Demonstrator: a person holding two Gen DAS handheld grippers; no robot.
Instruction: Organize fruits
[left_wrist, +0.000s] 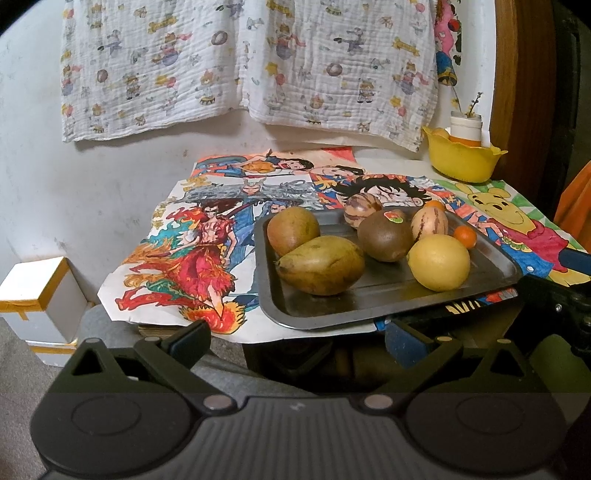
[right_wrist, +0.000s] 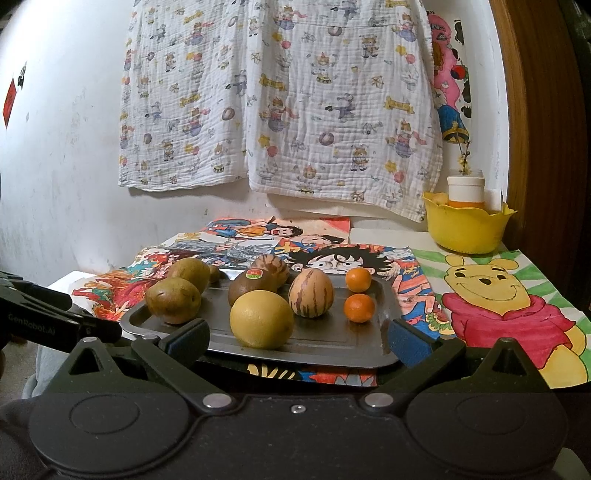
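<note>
Each claw (right_wrist: 297, 341) is matte black plastic with 2 round hubs, silver pivot screws and blue pads (right_wrist: 408, 341) on its fingertips. The left claw (left_wrist: 297, 343) looks the same; white "GenRobot.AI" lettering marks its side.

A dark metal tray (right_wrist: 332, 343) lies flat on the desk and carries all the fruit. Nearest the front sits a round yellow lemon (right_wrist: 261, 319). Behind it rests a brown kiwi (right_wrist: 251, 288) with a small red-and-green sticker on top. Beside the kiwi stands a pale, purple-streaked melon-like fruit (right_wrist: 311, 292), upright on its broad end; a second striped one (right_wrist: 271, 268) lies behind the kiwi. Two small oranges (right_wrist: 359, 307) sit apart at the right of the tray, one behind the other. At the left, two greenish-brown pears (right_wrist: 173, 300) lie touching each other.
</note>
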